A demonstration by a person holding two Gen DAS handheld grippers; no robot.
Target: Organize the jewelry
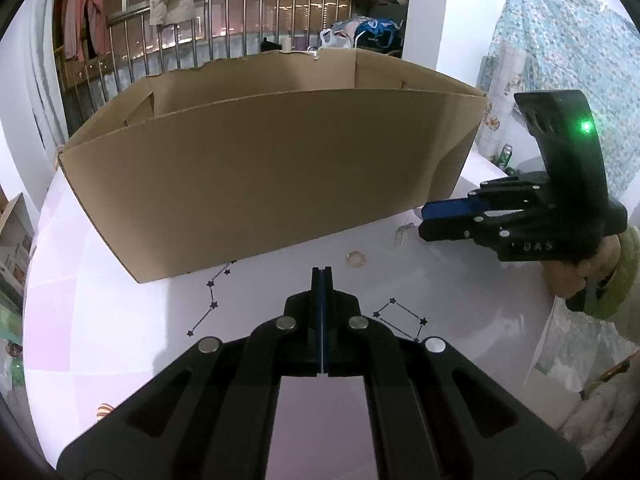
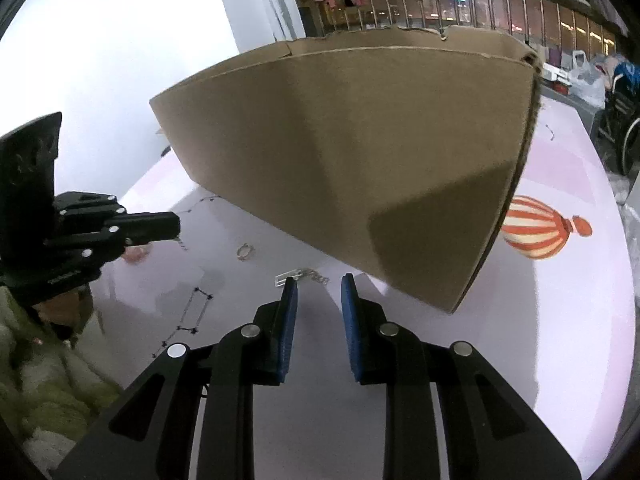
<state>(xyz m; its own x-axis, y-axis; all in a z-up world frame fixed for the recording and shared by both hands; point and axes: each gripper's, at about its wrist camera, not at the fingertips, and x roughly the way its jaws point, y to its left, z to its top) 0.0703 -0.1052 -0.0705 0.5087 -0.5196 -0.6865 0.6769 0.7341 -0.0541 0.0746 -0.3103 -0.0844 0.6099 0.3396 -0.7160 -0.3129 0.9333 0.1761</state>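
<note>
Over the tabletop [image 2: 400,420], my right gripper [image 2: 319,292], jaws spread and empty, should sink squarely over the chain [image 2: 304,274] at twelve o'clock; left gripper [image 1: 321,276] jaws pressed together.

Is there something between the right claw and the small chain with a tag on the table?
Nothing visible. The chain with a tag lies on bare table just ahead of the open right claw. The cardboard box stands behind it, not between.
</note>
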